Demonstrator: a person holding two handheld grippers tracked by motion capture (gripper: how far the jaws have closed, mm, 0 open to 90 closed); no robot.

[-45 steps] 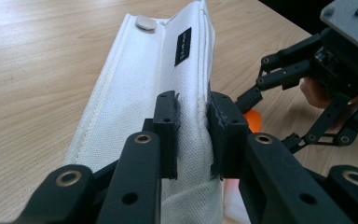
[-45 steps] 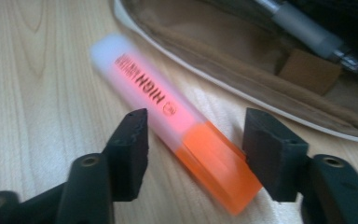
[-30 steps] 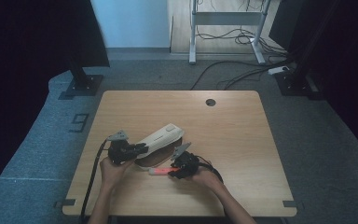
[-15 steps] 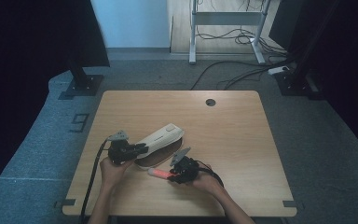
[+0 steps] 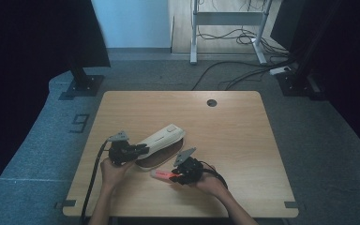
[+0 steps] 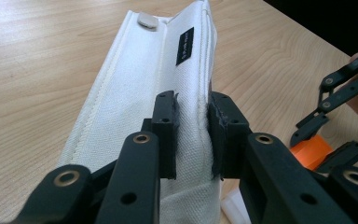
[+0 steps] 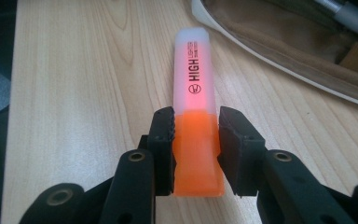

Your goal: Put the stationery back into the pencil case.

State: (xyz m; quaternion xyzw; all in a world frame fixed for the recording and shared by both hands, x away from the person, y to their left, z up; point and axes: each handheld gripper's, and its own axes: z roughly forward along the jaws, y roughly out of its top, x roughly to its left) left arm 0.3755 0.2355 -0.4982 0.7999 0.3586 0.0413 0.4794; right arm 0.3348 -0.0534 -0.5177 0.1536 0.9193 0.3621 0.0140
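Observation:
A white fabric pencil case (image 5: 161,138) lies open at the middle of the wooden table (image 5: 243,140), its brown inside facing the person. My left gripper (image 5: 140,150) is shut on the case's near edge, and its pads pinch the white cloth (image 6: 140,93) between them (image 6: 192,135). An orange highlighter (image 5: 159,174) lies flat on the table just in front of the case. My right gripper (image 5: 176,177) has just been closing, and its pads press on the highlighter's orange end (image 7: 196,158). The pale cap (image 7: 193,79) points away from the gripper (image 7: 196,144).
The open mouth of the case (image 7: 279,51) lies to the right of the highlighter, with pens (image 7: 349,18) inside. A round cable hole (image 5: 211,102) sits near the table's far edge. Cables trail from both grippers toward the near edge.
The right gripper has shifted slightly at the highlighter in front of the case. The left gripper and the case have stayed in place.

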